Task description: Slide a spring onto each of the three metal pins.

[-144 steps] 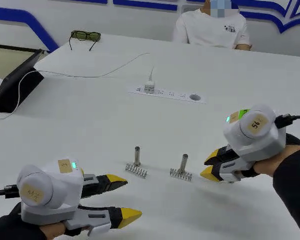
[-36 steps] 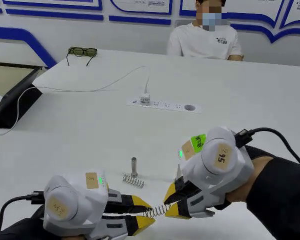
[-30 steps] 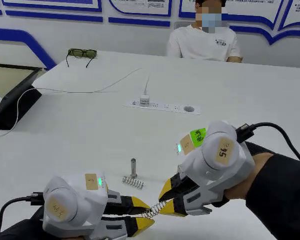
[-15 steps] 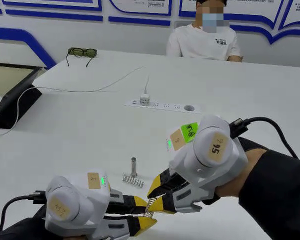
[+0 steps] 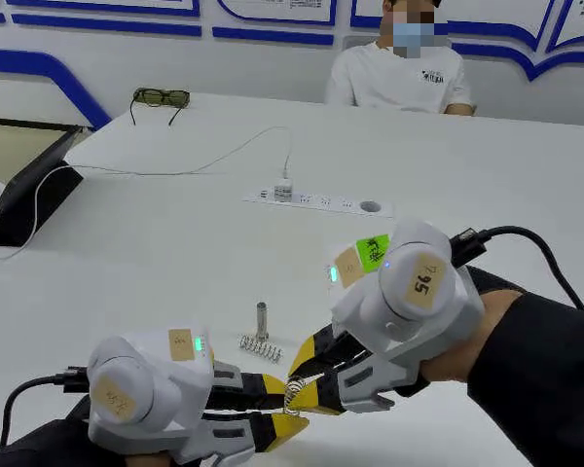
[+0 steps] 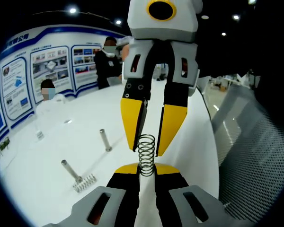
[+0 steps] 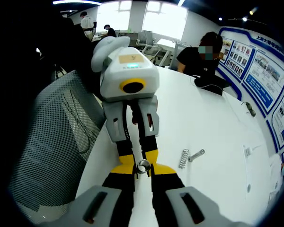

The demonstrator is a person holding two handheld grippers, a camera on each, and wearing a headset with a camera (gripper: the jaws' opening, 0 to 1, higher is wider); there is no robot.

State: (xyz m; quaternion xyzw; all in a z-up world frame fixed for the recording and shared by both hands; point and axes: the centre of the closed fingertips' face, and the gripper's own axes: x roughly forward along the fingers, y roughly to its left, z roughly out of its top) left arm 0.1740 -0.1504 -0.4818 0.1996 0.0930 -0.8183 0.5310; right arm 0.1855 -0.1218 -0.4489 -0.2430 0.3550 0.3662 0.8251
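Observation:
A small steel spring (image 5: 294,394) stands upright between the tips of both grippers, above the white table's near edge. My left gripper (image 6: 146,169) is shut on the spring's (image 6: 146,152) lower end. My right gripper (image 7: 142,169) comes from the opposite side, and its yellow fingertips (image 6: 132,124) pinch the spring's other end (image 7: 143,165). Both grippers (image 5: 273,416) (image 5: 307,375) meet tip to tip. One metal pin (image 5: 262,318) stands upright with a second spring (image 5: 261,347) lying at its foot. Another pin (image 6: 104,140) stands further back in the left gripper view.
A white power strip (image 5: 318,202) with a plugged cable lies mid-table. Dark glasses (image 5: 161,96) rest at the far left corner, and a black tablet (image 5: 24,190) leans at the left edge. A person in a white shirt (image 5: 399,68) sits across the table.
The right gripper has carried the spring left and lower to the left gripper's tips. The spring has turned from slanted to upright. Seconds earlier both grippers were open and apart.

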